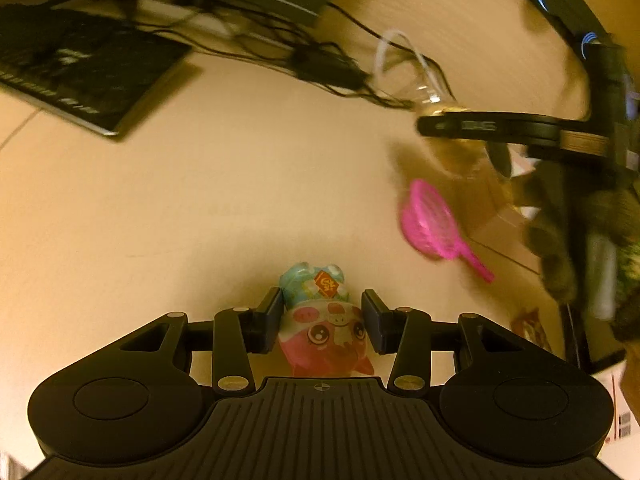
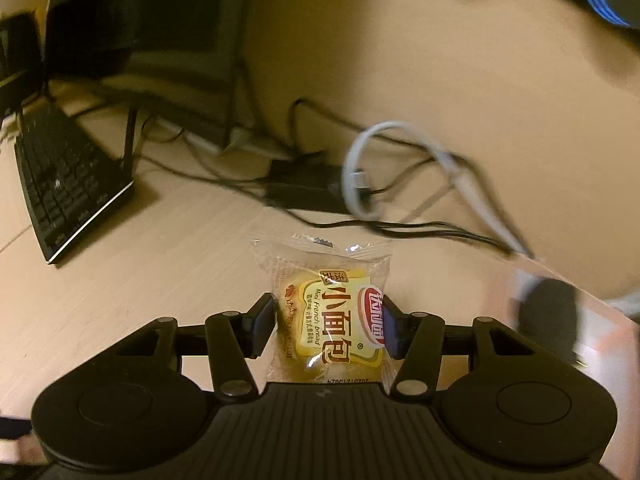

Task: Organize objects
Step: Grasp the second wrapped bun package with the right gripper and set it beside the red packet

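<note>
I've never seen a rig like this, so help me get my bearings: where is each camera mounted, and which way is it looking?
Left wrist: sits on the left gripper, looking down along its fingers at a pig toy between them, with the desk beyond; the right gripper shows at right.
Right wrist: sits on the right gripper, looking down at a bread packet it clamps.
Shared: desk, keyboard, white cable.

Clear: your desk (image 1: 200, 208) middle lies bare.
Blocked: cables (image 2: 360, 200) and keyboard (image 2: 68, 184) crowd the back edge.
</note>
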{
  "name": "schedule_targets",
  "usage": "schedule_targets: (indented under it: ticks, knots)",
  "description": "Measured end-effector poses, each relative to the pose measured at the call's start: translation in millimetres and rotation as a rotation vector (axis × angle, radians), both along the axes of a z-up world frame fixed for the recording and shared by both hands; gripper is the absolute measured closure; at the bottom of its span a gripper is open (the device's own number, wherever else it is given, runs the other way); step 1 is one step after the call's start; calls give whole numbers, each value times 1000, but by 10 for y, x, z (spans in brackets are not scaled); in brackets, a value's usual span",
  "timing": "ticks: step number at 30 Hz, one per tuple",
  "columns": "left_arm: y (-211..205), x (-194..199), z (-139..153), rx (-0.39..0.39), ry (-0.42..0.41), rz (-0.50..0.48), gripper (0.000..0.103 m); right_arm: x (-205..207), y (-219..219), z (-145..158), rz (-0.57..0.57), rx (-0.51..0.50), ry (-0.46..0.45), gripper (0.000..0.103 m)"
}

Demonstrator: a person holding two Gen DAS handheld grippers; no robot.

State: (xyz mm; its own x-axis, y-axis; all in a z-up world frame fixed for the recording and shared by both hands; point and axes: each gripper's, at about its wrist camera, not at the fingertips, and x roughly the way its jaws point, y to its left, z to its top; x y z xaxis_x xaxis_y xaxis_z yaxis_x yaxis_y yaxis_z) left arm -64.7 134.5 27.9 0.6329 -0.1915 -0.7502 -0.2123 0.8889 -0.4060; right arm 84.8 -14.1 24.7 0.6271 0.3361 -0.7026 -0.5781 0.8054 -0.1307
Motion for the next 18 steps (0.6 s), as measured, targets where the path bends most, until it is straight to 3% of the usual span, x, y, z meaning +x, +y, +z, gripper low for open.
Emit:
schedule_targets:
  ticks: [4,8,14,15,17,18]
  knots:
    - [-291,124,-23,8,13,-84,56,-255,-523,48,-79,10,27,50]
    - [-560,215,-28,21,14,-165,56,-570,-988,-121,-172,-29,72,50]
    - [-891,385,-38,25,12,-254,56,-998,-1421,-381,-267,29,238,48]
    - [-948,415,-46,25,13,-268,56,-1068,-1441,-391,-265,47,239,47]
    - [-1059,473,-64,26,21,-291,56,-1183,-1458,-371,-266,76,233,26]
    - [-1091,484,-62,23,18,-300,56,-1243,-1483,-345,-263,95,226,23]
